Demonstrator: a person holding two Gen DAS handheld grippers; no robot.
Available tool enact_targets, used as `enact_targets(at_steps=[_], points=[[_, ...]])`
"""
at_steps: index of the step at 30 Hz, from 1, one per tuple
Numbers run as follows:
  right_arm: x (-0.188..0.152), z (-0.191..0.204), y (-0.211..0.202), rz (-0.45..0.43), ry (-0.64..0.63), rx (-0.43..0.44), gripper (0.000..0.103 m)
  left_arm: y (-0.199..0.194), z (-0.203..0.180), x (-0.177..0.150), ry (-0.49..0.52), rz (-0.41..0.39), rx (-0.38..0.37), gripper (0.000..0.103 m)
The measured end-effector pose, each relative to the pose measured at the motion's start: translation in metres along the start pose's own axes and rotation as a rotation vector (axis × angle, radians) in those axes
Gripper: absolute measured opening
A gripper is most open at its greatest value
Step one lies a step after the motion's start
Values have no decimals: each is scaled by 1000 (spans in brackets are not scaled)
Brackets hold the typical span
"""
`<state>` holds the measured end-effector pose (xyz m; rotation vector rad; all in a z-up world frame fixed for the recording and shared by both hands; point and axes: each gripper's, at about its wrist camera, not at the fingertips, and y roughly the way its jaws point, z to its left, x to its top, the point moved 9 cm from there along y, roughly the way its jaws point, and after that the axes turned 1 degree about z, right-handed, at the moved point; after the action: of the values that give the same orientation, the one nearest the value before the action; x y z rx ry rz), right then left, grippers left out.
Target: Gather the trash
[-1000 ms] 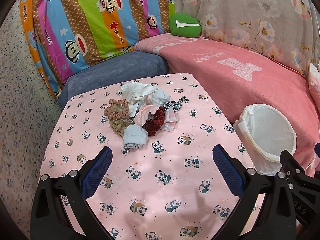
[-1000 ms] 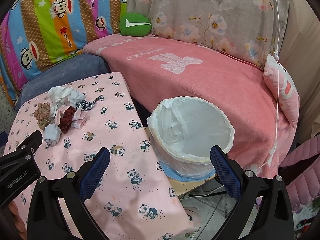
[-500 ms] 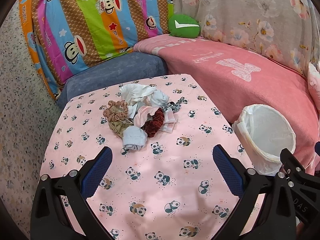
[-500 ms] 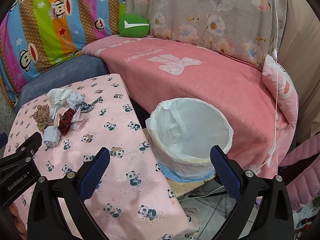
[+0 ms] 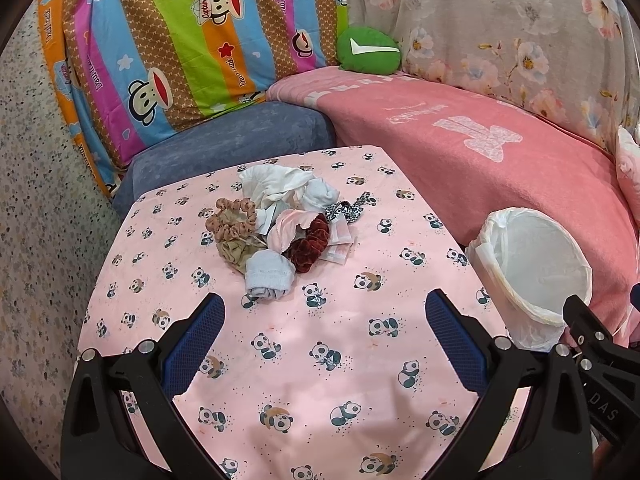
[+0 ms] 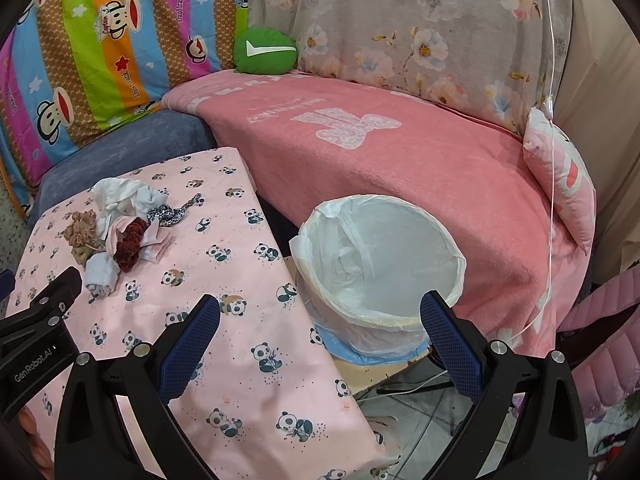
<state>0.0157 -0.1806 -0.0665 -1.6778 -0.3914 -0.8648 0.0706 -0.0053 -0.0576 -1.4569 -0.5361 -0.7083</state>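
Note:
A heap of trash (image 5: 280, 224) lies on the panda-print table (image 5: 320, 360): crumpled white tissues, pale blue wads, a tan scrunchie, a dark red scrunchie, a leopard-print band. It also shows in the right wrist view (image 6: 120, 232). A white bin (image 5: 532, 272) lined with a plastic bag stands right of the table, also in the right wrist view (image 6: 380, 264). My left gripper (image 5: 324, 328) is open and empty above the table's near part. My right gripper (image 6: 320, 328) is open and empty, in front of the bin.
A sofa with a pink blanket (image 6: 400, 152) runs behind the table and the bin. A striped cartoon blanket (image 5: 180, 40), a green cushion (image 5: 368, 50) and a floral cover (image 5: 500, 28) are at the back. A pink pillow (image 6: 560, 176) lies at the right. Tiled floor (image 6: 420, 412) shows under the bin.
Both views have drawn back a little, so the trash heap and the bin sit slightly farther and higher. Both grippers stay open and empty.

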Motion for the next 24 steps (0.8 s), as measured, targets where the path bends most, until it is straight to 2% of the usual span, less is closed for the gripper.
enact_targets(at_steps=[24], points=[[2, 13, 1, 7, 1, -1, 98, 11, 22, -2, -32, -6, -22, 96]])
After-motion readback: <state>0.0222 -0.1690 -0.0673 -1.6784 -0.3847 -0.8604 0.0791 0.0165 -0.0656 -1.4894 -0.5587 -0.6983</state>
